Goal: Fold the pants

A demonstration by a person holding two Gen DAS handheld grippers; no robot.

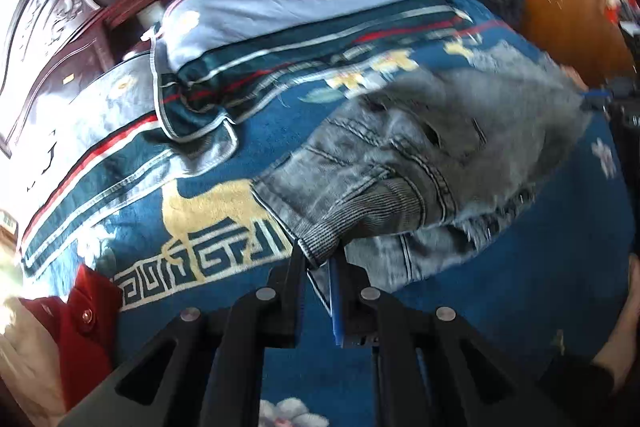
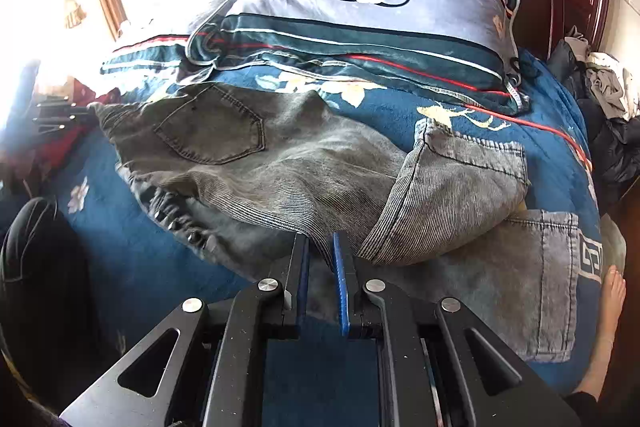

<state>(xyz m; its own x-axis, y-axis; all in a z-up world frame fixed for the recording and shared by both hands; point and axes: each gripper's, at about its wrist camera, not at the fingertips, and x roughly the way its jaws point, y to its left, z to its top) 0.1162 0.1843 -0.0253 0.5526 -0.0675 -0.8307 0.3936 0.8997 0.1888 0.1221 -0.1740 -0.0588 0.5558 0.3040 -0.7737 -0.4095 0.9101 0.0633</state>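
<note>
The grey jeans (image 2: pixel 304 163) lay across the blue patterned bedspread (image 2: pixel 120 247) of the bed, just below a striped pillow (image 2: pixel 380 23), with one hemmed leg (image 2: pixel 460 187) doubled back over the other. The left hand-held gripper (image 1: pixel 318 259) was clamped on the ribbed waistband corner (image 1: pixel 320 247) of the jeans, while the right hand-held gripper (image 2: pixel 320 251) had its fingers pinched on a fold of denim at the near edge. A red garment (image 1: pixel 86 311) lay at the bed's left edge.

pants (image 2: pixel 304 163) on blanket (image 2: pixel 120 267), pillow (image 2: pixel 372 15) behind
</note>
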